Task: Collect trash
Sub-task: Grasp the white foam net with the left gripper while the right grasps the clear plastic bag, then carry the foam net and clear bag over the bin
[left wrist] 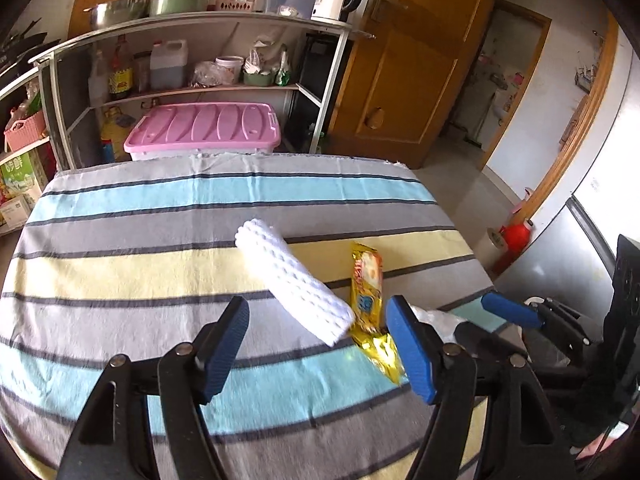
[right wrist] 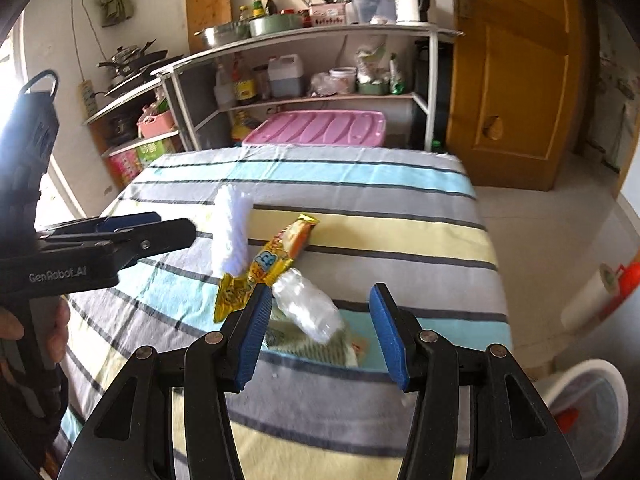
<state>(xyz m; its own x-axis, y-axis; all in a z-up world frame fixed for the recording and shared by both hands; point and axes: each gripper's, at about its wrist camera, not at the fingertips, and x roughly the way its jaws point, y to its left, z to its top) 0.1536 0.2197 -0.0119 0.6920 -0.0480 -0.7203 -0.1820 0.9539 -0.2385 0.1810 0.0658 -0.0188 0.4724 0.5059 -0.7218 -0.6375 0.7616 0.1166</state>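
Lying mid-table on the striped cloth (left wrist: pixel 120 216), left to right: white foam sleeve (left wrist: pixel 292 280), gold snack wrapper (left wrist: pixel 370 300), crumpled clear plastic (right wrist: pixel 306 306) — all looking light, soft, crushable; wrapper likely slippery, best pinching at a crimped end.

Left gripper (left wrist: pixel 318 350) and right gripper (right wrist: pixel 316 338) hovering apart, clamping nothing.

Flat printed packet (right wrist: pixel 308 344) lying under the plastic — mostly hidden, unreadable.

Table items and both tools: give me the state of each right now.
White foam sleeve: lying on the striped cloth, untouched.
Yellow snack wrapper: lying flat, tucked partly under the sleeve.
Clear plastic wrap: crumpled, loose on the cloth.
Flat printed packet: lying under the wrap.
Left tool: open, empty.
Right tool: open, empty.
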